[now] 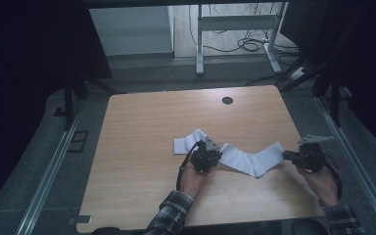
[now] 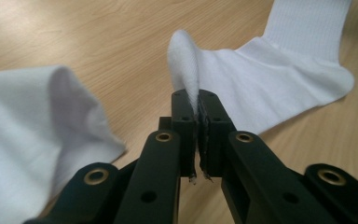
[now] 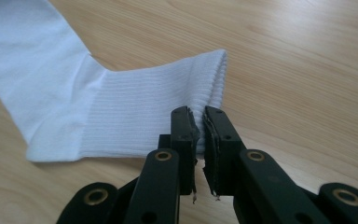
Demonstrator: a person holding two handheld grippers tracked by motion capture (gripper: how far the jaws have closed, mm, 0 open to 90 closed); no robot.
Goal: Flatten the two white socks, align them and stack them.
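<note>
A white sock (image 1: 252, 159) lies bent across the wooden table (image 1: 147, 122) between my two grippers. My left gripper (image 1: 218, 153) is shut on its toe end, and in the left gripper view the pinched toe (image 2: 186, 60) stands up as a fold above the closed jaws (image 2: 198, 105). My right gripper (image 1: 286, 155) is shut on the ribbed cuff (image 3: 205, 79), whose edge sits between the jaws (image 3: 199, 123). A second white sock (image 1: 188, 141) lies crumpled just left of the left gripper, also seen as the second sock (image 2: 28, 140) close by.
A dark round hole (image 1: 227, 100) sits near the table's far edge. Beyond the table stand a white desk frame (image 1: 235, 24) and loose cables (image 1: 249, 45) on the floor. Metal rails (image 1: 49, 171) run along both sides of the table.
</note>
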